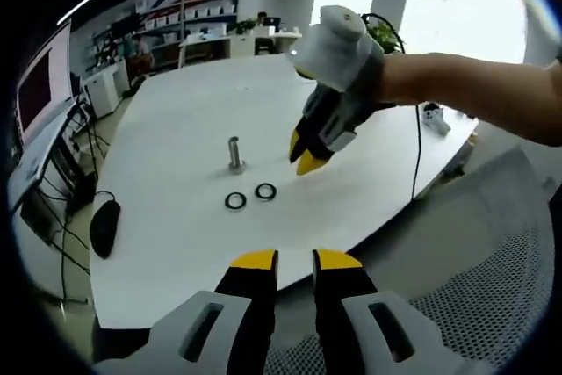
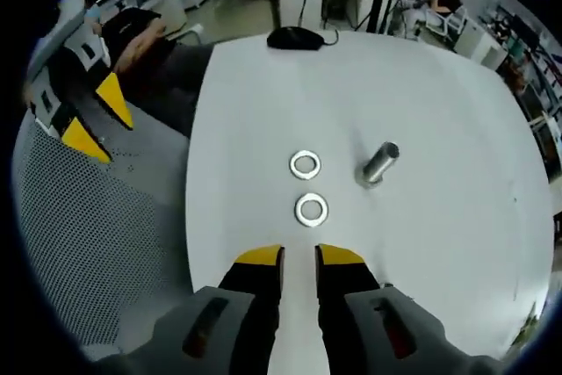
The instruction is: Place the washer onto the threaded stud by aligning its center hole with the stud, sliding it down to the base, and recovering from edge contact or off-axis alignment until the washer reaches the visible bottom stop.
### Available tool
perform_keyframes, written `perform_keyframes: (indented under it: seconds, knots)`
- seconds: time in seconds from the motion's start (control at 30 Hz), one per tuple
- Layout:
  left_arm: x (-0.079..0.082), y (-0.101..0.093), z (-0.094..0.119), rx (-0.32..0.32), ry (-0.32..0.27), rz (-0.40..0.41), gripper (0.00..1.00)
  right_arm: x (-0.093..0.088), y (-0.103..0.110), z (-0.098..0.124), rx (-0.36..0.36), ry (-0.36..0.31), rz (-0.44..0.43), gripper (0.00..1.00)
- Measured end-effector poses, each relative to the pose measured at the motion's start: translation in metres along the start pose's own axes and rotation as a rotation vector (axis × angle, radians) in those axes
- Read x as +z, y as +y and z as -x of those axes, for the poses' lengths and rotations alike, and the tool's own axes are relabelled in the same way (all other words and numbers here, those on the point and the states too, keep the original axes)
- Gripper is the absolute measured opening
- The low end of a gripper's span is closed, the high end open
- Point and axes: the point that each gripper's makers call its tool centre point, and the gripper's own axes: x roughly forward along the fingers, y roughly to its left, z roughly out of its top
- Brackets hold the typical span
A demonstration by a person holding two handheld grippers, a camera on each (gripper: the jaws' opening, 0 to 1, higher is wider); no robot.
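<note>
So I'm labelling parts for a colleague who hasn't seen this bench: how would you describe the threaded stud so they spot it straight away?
Start at the large white table and go to its middle. There the threaded stud stands upright, a short grey metal post on a small base. Two washers lie flat beside it; the stud is the only part that rises off the surface.

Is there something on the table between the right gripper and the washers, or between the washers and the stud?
Nothing visible. Bare table lies between the right gripper and the nearer washer, and between both washers, including the farther washer, and the stud.
</note>
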Motion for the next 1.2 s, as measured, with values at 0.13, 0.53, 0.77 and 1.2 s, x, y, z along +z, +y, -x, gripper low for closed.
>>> perform_keyframes:
  seconds: [0.13, 0.53, 0.77, 1.2]
  knots:
    - [0.000, -0.004, 0.000, -0.045, -0.005, -0.001, 0.13, 0.002, -0.005, -0.008, 0.000, 0.030, 0.020, 0.19]
    - [-0.007, -0.020, -0.004, -0.161, 0.038, 0.002, 0.14, -0.002, -0.005, -0.040, -0.007, 0.127, 0.072, 0.27]
    - [-0.016, -0.023, -0.005, -0.183, 0.095, -0.008, 0.15, 0.007, -0.010, -0.052, -0.001, 0.147, 0.076, 0.32]
    - [-0.027, -0.037, -0.012, -0.265, 0.202, -0.068, 0.15, 0.008, -0.017, -0.065, 0.023, 0.173, 0.086, 0.27]
